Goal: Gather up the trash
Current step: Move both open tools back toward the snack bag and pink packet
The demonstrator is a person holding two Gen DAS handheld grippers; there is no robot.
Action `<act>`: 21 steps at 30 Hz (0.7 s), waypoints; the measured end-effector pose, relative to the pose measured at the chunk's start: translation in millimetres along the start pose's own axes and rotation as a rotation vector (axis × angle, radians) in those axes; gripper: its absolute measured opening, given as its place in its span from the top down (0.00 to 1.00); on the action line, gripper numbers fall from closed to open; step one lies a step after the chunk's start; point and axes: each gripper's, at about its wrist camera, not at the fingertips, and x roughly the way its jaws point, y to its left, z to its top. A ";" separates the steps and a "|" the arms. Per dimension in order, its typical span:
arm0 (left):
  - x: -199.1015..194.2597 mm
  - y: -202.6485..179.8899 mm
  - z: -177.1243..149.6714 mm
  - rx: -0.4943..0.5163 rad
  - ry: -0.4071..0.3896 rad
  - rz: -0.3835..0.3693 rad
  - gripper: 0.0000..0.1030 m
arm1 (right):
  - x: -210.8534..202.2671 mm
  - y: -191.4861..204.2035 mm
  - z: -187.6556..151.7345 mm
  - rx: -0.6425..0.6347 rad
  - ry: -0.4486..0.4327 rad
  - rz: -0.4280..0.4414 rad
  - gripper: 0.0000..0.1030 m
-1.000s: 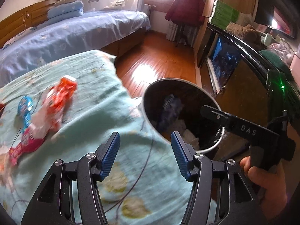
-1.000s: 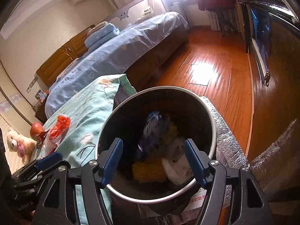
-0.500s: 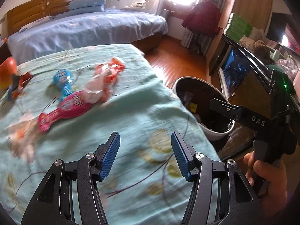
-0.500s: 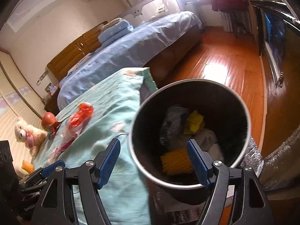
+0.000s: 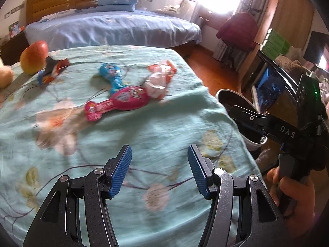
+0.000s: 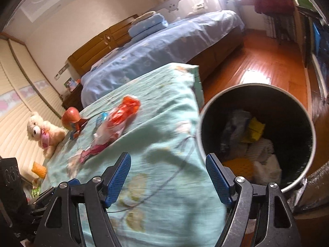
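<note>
Wrappers lie on the teal floral bedspread (image 5: 144, 140): a pink one (image 5: 121, 100), a blue one (image 5: 112, 74), an orange-and-white one (image 5: 162, 76) and a dark red-blue one (image 5: 53, 68). My left gripper (image 5: 159, 164) is open and empty, above the bedspread, nearer than the wrappers. My right gripper (image 6: 168, 175) is open and empty over the bed's edge, next to the round trash bin (image 6: 306, 115), which holds yellow, grey and white trash. The orange-and-white wrapper (image 6: 123, 115) also shows in the right wrist view.
An apple (image 5: 34, 57) sits at the far left of the bedspread, a teddy bear (image 6: 44, 131) beyond it. A blue-sheeted bed (image 5: 115, 28) stands behind. The wooden floor (image 6: 267, 61) and a dark TV cabinet (image 5: 287, 94) lie to the right of the bin.
Both grippers have swung left from the bin toward the bed. The wrappers now sit nearer the middle of the left wrist view. Both grippers stay open.
</note>
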 end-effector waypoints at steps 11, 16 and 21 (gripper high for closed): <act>-2.8 44.8 -3.3 -0.029 -0.002 0.070 0.44 | 25.1 40.3 -0.7 -0.057 0.042 0.054 0.25; 3.6 61.3 3.0 -0.007 0.012 0.097 0.44 | 36.2 53.2 4.8 -0.068 0.049 0.085 0.25; 12.7 74.9 15.0 0.021 0.032 0.111 0.44 | 46.3 59.2 11.4 -0.060 0.061 0.101 0.25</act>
